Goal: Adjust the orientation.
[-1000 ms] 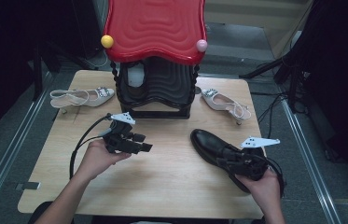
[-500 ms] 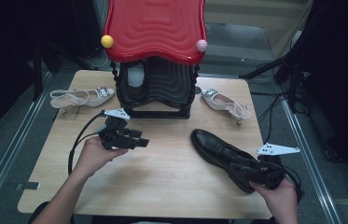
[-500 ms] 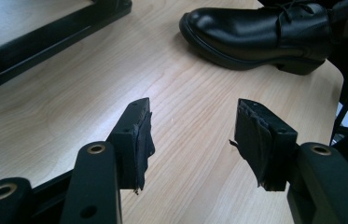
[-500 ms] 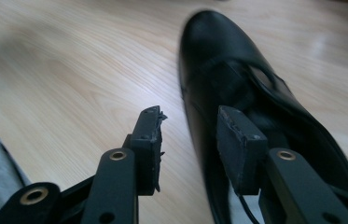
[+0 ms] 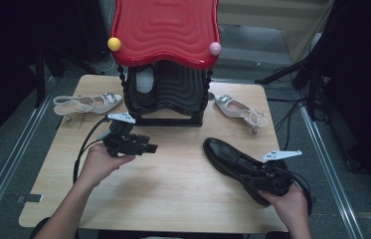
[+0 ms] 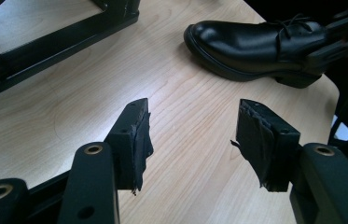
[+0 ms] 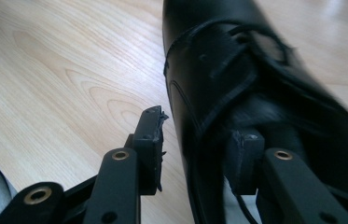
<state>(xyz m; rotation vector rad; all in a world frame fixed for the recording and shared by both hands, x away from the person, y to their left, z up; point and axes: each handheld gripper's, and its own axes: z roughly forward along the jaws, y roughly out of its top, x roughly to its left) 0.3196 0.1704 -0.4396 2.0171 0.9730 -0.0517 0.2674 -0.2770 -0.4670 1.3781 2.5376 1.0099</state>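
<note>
Black leather shoe (image 5: 237,162) at the table's (image 5: 173,194) four o'clock takes one right gripper (image 7: 195,140) jaw inside its collar; left gripper (image 6: 192,130) jaws spread, empty.

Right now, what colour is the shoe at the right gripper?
Glossy black, laces included; the shoe shows best in the left gripper view, with the right gripper at its opening.

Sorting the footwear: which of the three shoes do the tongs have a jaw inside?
The black leather lace-up shoe, at the right tongs; both pale slingback heels lie untouched beside the rack.
</note>
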